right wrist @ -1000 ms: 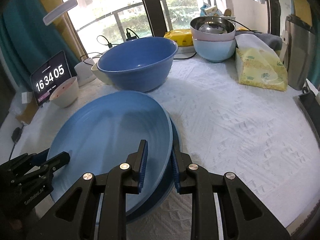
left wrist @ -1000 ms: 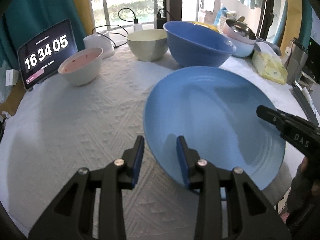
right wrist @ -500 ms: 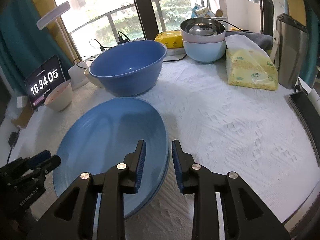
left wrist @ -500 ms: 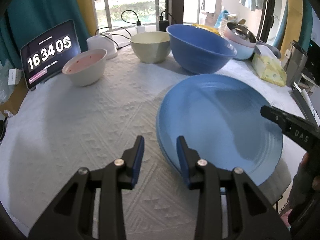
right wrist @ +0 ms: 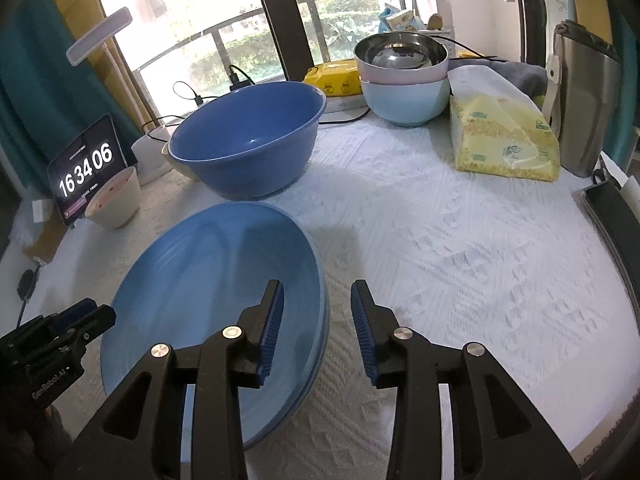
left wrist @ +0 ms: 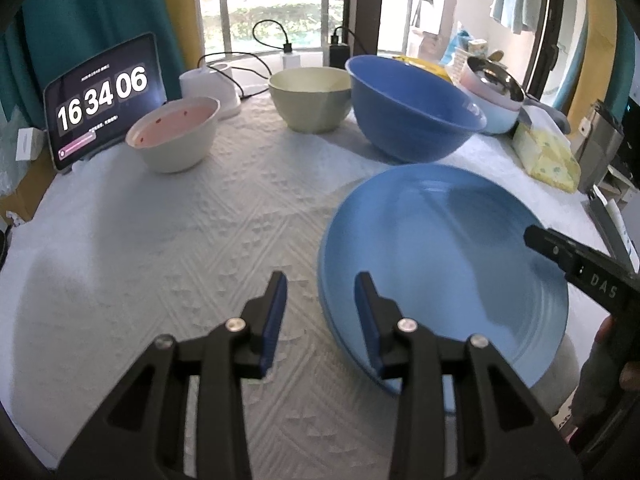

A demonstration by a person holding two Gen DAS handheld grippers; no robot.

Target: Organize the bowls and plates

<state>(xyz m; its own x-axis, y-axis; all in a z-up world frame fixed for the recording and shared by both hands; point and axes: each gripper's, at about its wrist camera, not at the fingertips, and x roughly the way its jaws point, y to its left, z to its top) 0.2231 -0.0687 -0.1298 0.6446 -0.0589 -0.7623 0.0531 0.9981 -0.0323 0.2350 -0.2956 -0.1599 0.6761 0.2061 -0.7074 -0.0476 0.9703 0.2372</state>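
Stacked blue plates (right wrist: 208, 280) lie flat between the left gripper (left wrist: 320, 312) and right gripper (right wrist: 316, 328), both level, jaws parted, empty.

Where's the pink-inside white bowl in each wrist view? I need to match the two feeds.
Left wrist: the pink-inside bowl sits upper left on the white cloth, just right of the clock tablet.
Right wrist: the same bowl is at the far left edge, mid-height, again just right of the clock tablet.
Shared landmark: the tablet reading 16 34 06.
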